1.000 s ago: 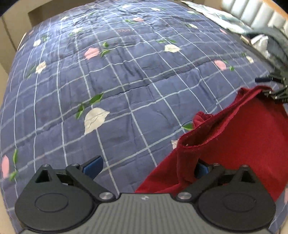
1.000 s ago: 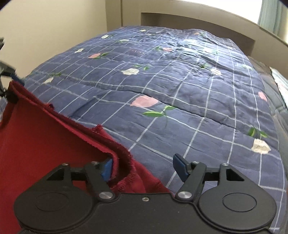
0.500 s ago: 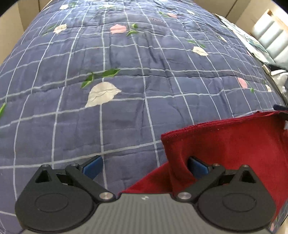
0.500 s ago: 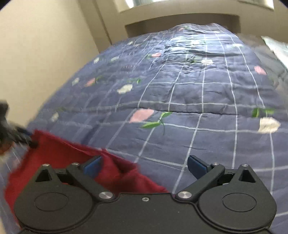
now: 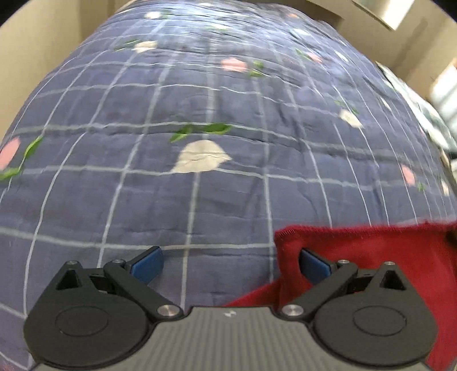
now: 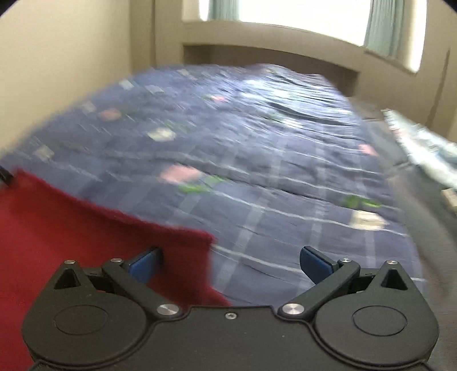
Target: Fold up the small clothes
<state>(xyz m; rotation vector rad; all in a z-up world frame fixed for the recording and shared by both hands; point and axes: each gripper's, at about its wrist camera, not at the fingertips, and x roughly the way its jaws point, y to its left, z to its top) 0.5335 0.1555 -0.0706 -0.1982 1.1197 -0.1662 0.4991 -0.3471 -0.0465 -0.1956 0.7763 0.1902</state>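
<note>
Quilted blue bedspread [image 5: 200, 199] spreads beyond both sets of fingers. One red garment [image 5: 385, 256] lies on it. My left gripper [image 5: 231, 264] and right gripper [image 6: 231, 264] both stand wide apart, clamping nothing; a corner drapes each inner finger. Withdrawing could snag and spoil the fold, I reckon.

Your left wrist camera sits close over the blue checked quilt [image 5: 200, 199], pitched steeply down along its fingers, with the red cloth [image 5: 385, 248] at its lower right. Your right wrist camera looks shallower across the same quilt [image 6: 271, 171] toward the window [image 6: 300, 17] beyond its far end, blurred, red cloth [image 6: 71, 228] lower left. Both views share quilt and cloth.
</note>
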